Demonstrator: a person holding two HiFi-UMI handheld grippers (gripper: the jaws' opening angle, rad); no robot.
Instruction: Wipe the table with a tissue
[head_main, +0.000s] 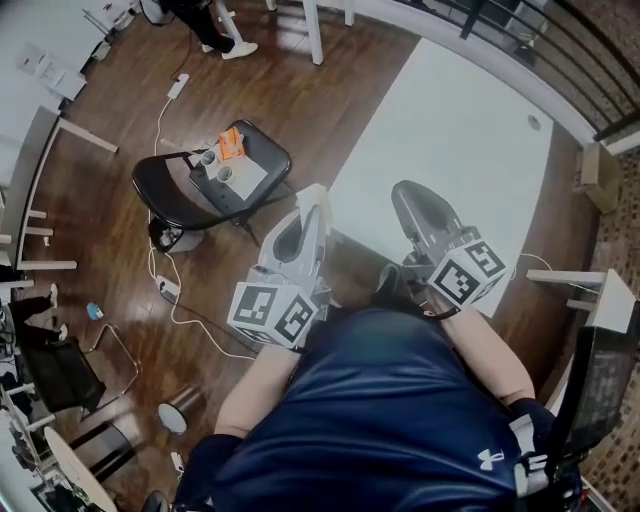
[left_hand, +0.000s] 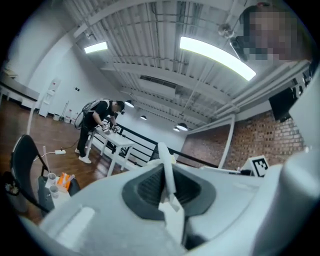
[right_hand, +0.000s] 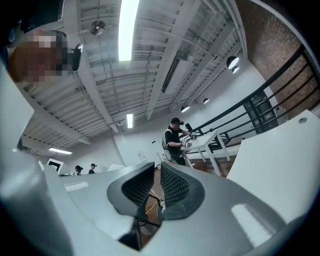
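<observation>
A folded strip of white tissue (left_hand: 170, 196) stands on edge between the jaws of my left gripper (left_hand: 165, 167), which is shut on it. In the head view the left gripper (head_main: 310, 200) is raised off the white table's (head_main: 455, 140) near left corner, and the tissue (head_main: 318, 208) shows white at its tip. My right gripper (head_main: 405, 192) hovers level beside it over the table's near edge. Its pads (right_hand: 172, 185) stand a narrow gap apart with nothing between them, and the table (right_hand: 280, 160) fills the right of that view.
A black folding chair (head_main: 160, 190) with cups and an orange item stands left of the table. Cables (head_main: 175, 300) trail over the wooden floor. A small round bin (head_main: 178, 412) sits near my feet. A person (left_hand: 94, 127) works at a far table by a railing.
</observation>
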